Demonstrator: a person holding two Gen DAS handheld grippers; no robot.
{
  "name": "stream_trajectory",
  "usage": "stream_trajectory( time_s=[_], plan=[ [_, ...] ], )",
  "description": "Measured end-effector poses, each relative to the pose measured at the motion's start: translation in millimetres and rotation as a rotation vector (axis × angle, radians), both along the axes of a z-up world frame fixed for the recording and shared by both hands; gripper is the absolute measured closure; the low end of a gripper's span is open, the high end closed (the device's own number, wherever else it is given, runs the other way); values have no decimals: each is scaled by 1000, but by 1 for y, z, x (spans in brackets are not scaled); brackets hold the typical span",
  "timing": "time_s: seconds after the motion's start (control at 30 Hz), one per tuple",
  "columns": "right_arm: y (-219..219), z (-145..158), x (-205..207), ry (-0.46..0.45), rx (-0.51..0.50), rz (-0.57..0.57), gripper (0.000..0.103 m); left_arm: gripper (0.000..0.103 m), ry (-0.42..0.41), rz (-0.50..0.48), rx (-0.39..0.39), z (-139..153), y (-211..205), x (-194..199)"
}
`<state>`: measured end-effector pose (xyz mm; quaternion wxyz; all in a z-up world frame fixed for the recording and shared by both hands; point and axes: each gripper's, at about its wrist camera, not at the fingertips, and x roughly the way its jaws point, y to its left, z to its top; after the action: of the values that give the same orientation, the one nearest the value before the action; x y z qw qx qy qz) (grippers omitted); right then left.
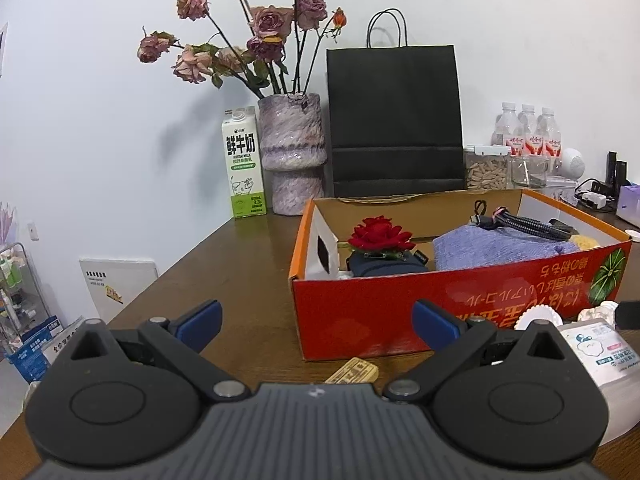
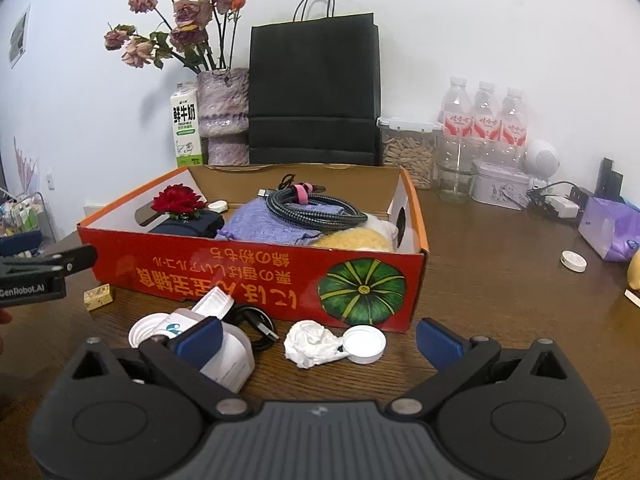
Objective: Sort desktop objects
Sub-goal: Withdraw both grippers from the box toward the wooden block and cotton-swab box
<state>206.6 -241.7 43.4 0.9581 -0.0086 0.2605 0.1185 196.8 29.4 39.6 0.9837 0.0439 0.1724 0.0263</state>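
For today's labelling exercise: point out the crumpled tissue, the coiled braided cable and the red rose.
crumpled tissue (image 2: 310, 343), right wrist view, its middle.
coiled braided cable (image 2: 320, 210), right wrist view, the coil's near loops.
red rose (image 1: 380, 234), left wrist view, the bloom's petals.

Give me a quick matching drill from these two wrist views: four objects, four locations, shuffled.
Objects:
1. red rose
2. braided cable
3. crumpled tissue
4. milk carton

Locations:
A. on the table in front of the box
B. left end inside the red box
C. by the wall, beside the vase
D. on the purple cloth in the box

Pairs: 1-B, 2-D, 3-A, 4-C
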Motion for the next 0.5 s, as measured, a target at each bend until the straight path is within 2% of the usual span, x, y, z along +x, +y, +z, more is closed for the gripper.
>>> stream_trajectory(
  time_s=[0.2,0.5],
  plan=[
    [-2,0,-6,0,-2,23,0,0,35,1,-17,-1,6,1],
    [-7,-5,-1,27,15,-28,0,0,125,-23,-21,-7,5,10]
  ],
)
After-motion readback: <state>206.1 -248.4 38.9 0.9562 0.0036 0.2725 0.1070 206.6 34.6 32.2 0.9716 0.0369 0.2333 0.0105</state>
